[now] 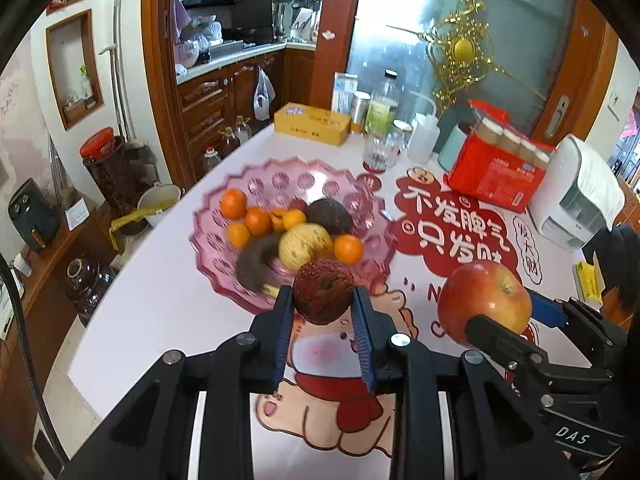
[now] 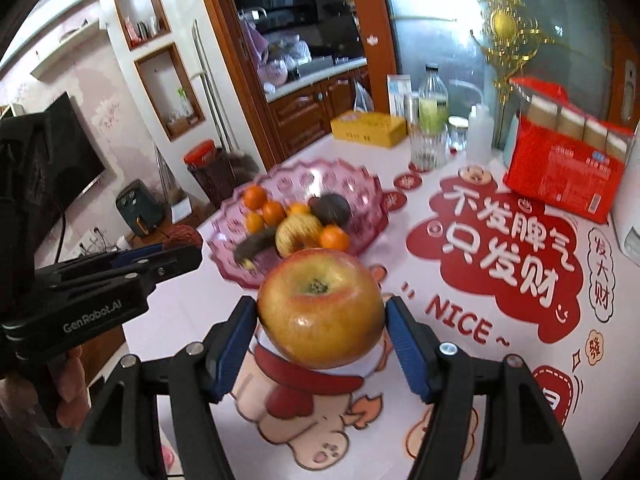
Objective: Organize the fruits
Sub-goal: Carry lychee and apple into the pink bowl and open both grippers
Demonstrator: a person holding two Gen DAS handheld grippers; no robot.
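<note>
Pink bowl (image 1: pixel 224 276) lies directly ahead of both grippers, nearer the left gripper (image 1: pixel 324 304) clamping a wrinkled fruit (image 1: pixel 324 296); right gripper (image 2: pixel 320 320) clamps an apple (image 2: pixel 320 312)

White table (image 1: pixel 168 296), covered at near right by red cartoon mat (image 1: pixel 452 236). Carried pink fruit bowl (image 1: pixel 216 216) left of centre. Held yellow box (image 1: pixel 312 124), ribbed glass (image 1: pixel 378 152), bottles (image 1: pixel 384 108) and squeeze bottle (image 1: pixel 424 136) along far edge. Bore red carton (image 1: pixel 496 168) and white dispenser (image 1: pixel 572 196) far right.
</note>
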